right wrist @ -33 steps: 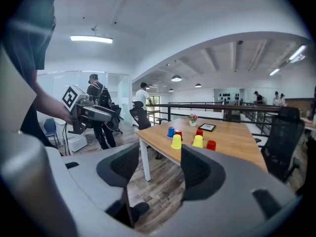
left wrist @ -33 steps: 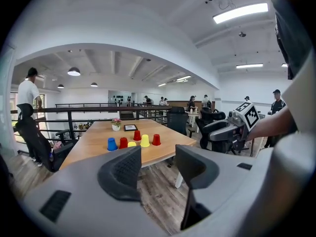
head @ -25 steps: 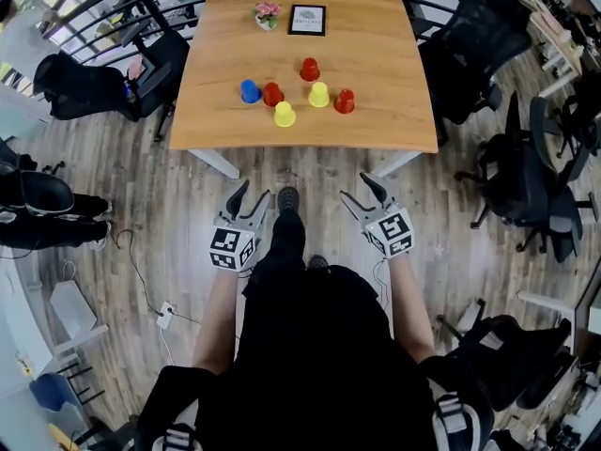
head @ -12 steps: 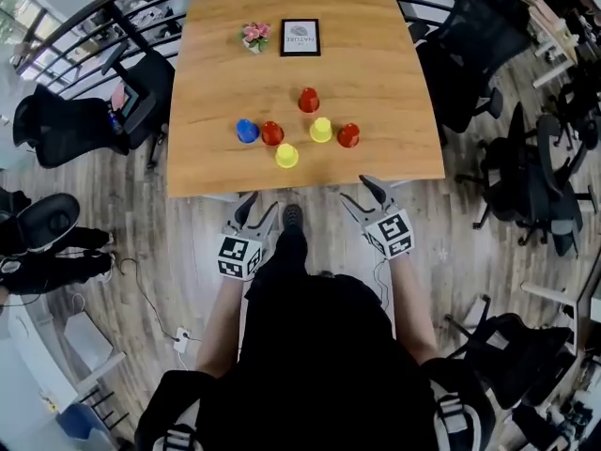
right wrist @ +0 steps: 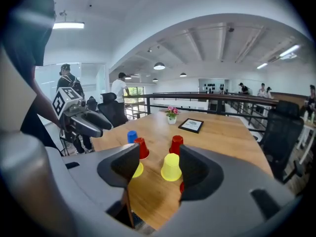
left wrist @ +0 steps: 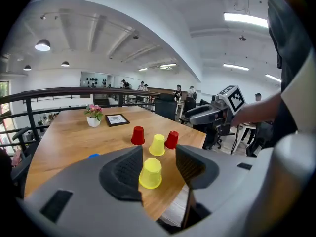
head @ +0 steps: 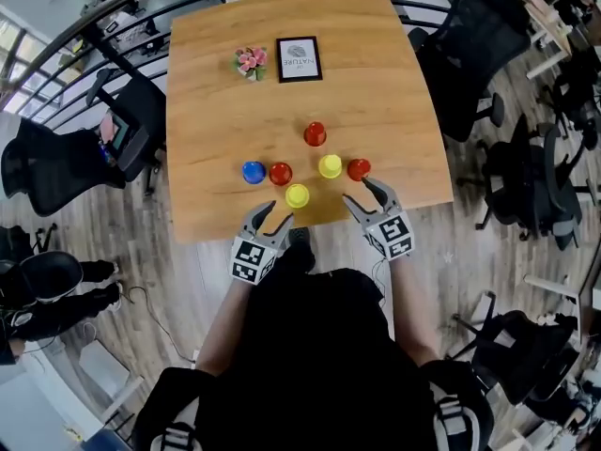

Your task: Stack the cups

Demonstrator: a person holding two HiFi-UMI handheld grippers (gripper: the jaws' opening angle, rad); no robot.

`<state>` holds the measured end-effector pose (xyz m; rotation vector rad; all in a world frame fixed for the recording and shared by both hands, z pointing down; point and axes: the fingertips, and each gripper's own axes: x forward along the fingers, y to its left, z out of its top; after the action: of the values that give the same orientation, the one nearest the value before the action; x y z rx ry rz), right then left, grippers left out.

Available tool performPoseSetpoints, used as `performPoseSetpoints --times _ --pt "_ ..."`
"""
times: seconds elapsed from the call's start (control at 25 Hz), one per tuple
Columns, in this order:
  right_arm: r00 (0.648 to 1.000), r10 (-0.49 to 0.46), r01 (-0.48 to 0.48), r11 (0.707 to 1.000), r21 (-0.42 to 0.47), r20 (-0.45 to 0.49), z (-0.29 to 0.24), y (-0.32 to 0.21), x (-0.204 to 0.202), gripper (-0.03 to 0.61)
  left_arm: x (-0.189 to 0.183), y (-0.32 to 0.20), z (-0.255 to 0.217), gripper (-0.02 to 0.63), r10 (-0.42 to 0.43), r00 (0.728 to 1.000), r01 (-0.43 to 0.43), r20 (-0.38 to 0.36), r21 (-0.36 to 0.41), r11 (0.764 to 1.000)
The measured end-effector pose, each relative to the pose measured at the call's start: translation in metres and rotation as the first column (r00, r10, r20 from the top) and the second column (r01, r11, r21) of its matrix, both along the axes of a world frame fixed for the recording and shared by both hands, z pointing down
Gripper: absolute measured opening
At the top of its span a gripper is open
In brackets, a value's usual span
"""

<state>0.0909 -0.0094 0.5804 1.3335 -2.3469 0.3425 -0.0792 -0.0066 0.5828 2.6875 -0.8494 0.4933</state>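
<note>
Forward to the table (head: 211, 101) edge have come the left hand-held gripper (head: 270, 216) and right hand-held gripper (head: 362, 194), jaws spread, empty.

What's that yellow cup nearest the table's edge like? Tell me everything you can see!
The yellow cup is small, plain and looks like smooth plastic. It stands upright but upside down: wide mouth flat on the wooden table, narrow base on top. It is the cup closest to the table's near edge. The red cup just behind it stands apart from it. The left gripper points at it with jaws open, short of it, so only the table touches it.
</note>
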Motion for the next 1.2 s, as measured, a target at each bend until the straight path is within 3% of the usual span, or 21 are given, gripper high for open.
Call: performPoseSetpoints --times 0.24,0.52,0.8,1.2 --pt "1.0 0.028 -0.028 1.0 0.0 -0.002 0.003 -0.034 -0.01 0.258 0.006 -0.026 0.015 0.221 0.099 0.995 -0.099 0.025 -0.01 0.995" --pt "0.999 0.032 -0.032 0.996 -0.082 0.002 0.039 -0.054 -0.016 0.256 0.027 -0.026 0.044 0.221 0.225 0.968 -0.224 0.113 -0.019 0.974" --pt "0.998 -0.003 -0.004 0.992 -0.126 -0.059 0.073 -0.077 -0.014 0.261 0.037 -0.03 0.083 0.239 0.252 0.953 -0.243 0.17 -0.076 0.967" --pt "0.994 0.016 -0.037 0.981 -0.193 -0.109 0.104 -0.093 -0.017 0.255 0.041 -0.033 0.112 0.239 0.261 0.94 -0.235 0.22 -0.137 0.962"
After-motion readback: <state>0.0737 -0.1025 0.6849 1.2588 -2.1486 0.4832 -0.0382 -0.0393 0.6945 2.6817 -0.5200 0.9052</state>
